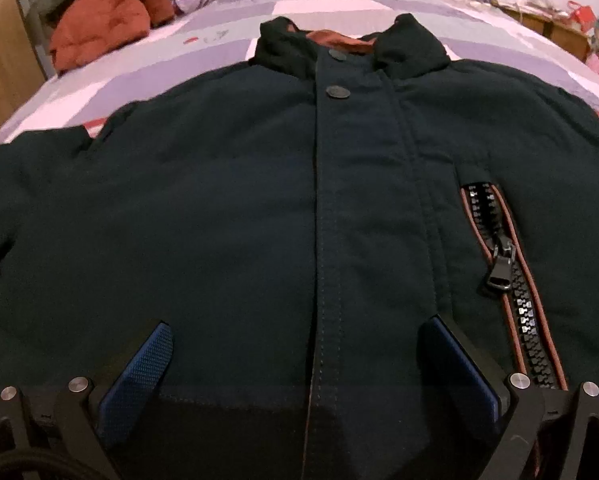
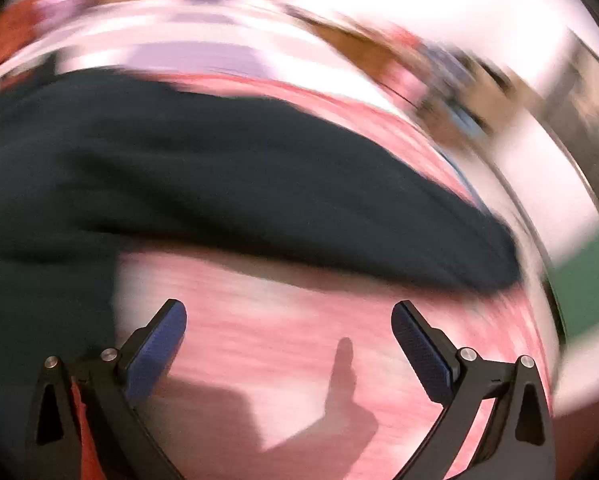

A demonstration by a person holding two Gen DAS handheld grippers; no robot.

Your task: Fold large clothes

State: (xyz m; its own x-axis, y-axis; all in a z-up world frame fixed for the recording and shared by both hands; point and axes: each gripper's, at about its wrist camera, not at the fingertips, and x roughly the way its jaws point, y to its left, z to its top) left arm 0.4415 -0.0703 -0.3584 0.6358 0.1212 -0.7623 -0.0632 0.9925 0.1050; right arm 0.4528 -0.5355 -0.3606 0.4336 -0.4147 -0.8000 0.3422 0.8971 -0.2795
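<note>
Two sets of fingers are working one big dark jacket [image 1: 227, 208], and it is lying face up across the bed [image 1: 319, 4], collar toward the headboard, front placket closed and both snaps showing. My left gripper [image 1: 295, 356] is hovering low over the hem with its fingers [image 1: 139, 376] spread wide apart, holding nothing. My right gripper [image 2: 289, 344] is off to the side over bare pink bedding, fingers [image 2: 419, 352] apart too, nothing between them; that view is smeared with motion blur. The sleeve [image 2: 299, 200] is stretching out just ahead of it.

I'm reading this coat as padded and heavy: thick cloth, soft but bulky, likely to sag and drag rather than flip cleanly. The shell looks smooth, so a shallow pinch may slip. I'm judging the best holds to be the sleeve near its cuff and the hem corner, biting deep through both layers. The chunky pocket zipper [image 1: 503, 264] is hard, so I'm steering clear of it.
</note>
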